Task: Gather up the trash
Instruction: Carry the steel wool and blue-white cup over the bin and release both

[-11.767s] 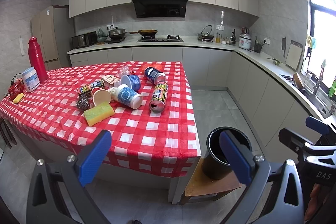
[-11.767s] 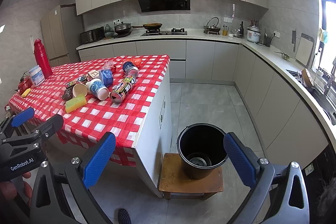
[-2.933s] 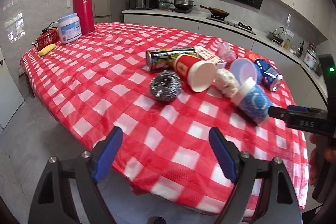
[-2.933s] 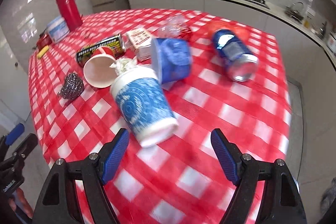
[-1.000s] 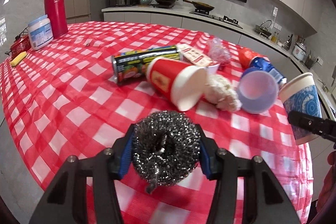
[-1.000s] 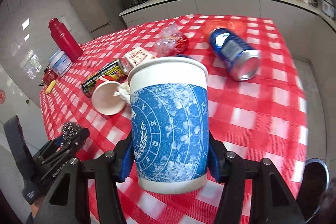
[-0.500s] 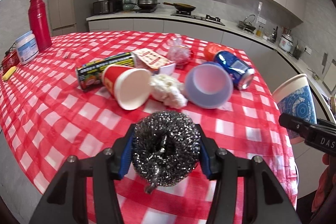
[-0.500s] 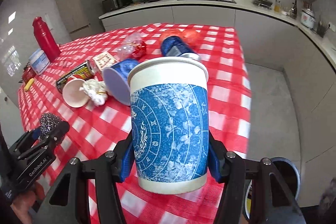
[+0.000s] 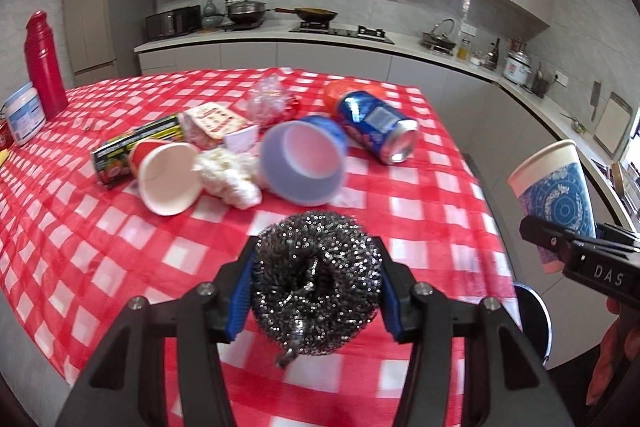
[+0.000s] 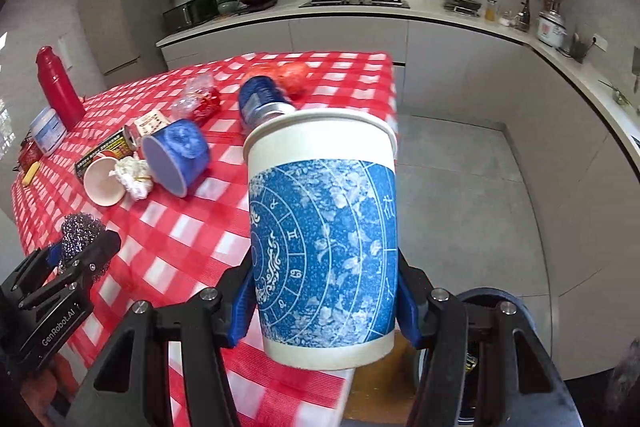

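Left wrist view looks down the left claw (image 9: 316, 291), its blue pads clamped on both sides of a steel scourer (image 9: 316, 279) held up off the red checked worktop (image 9: 100, 247). Past it lies a heap of litter — a red cup (image 9: 168, 179) on its side with its white mouth toward the camera, a crumpled tissue (image 9: 230, 177) touching it, and a blue cup (image 9: 304, 163) tipped over just beside the tissue. A drink can (image 9: 376, 131) lies behind the blue cup with its open end toward the worktop's right edge, an orange wrapper (image 9: 340, 89) behind it. A long snack tube (image 9: 136, 147) lies behind the red cup, next to a small carton (image 9: 216, 123) and a clear plastic bag (image 9: 268, 99). Off at the left edge stand a red flask (image 9: 40, 63) and a white tub (image 9: 22, 115).

At the right of that view the right claw (image 9: 560, 247) sits beyond the worktop's edge, clamped on a patterned cup (image 9: 554, 191). The right wrist view shows the same thing close up: the right claw's blue pads press on the lower sides of the cup, which is upright — mouth up, held in the air over the worktop's corner. Below it a dark bin (image 10: 496, 311) shows partly behind the claw, on a wooden stool (image 10: 376, 387) on the floor.
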